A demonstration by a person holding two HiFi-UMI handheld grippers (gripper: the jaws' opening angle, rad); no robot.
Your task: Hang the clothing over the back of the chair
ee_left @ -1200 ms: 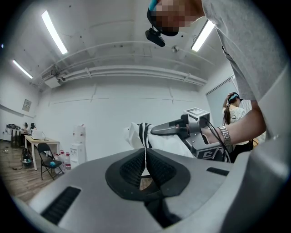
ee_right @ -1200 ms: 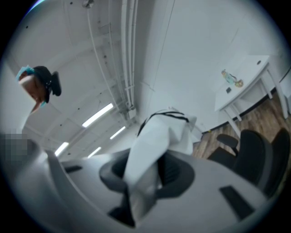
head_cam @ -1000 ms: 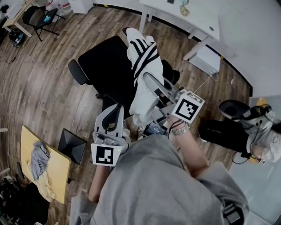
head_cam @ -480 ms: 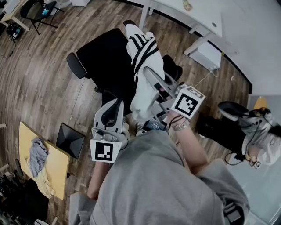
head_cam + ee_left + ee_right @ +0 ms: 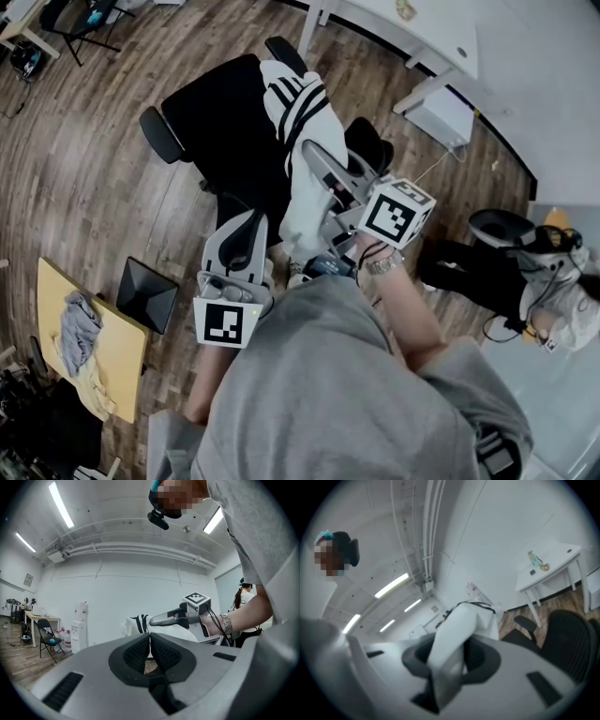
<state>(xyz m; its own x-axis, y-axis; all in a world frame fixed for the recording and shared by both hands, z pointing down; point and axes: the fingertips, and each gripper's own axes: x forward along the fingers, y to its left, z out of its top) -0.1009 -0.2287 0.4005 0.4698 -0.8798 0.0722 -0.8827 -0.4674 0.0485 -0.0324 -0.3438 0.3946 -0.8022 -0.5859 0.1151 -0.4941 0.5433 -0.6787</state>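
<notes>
One limp striped garment [image 5: 302,178], mesh chair [image 5: 220,122]

Clothing [image 5: 302,131]: soft white cloth with black stripes, matt. Chair [image 5: 220,122]: black, matt, mesh-like back. Floor [image 5: 84,178]: brown wood planks, slight sheen. Left claw [image 5: 150,637] and right claw [image 5: 449,650]: smooth matt grey plastic shells, with black ribbed pads [image 5: 136,655]. Counter [image 5: 422,37]: smooth white top.
</notes>
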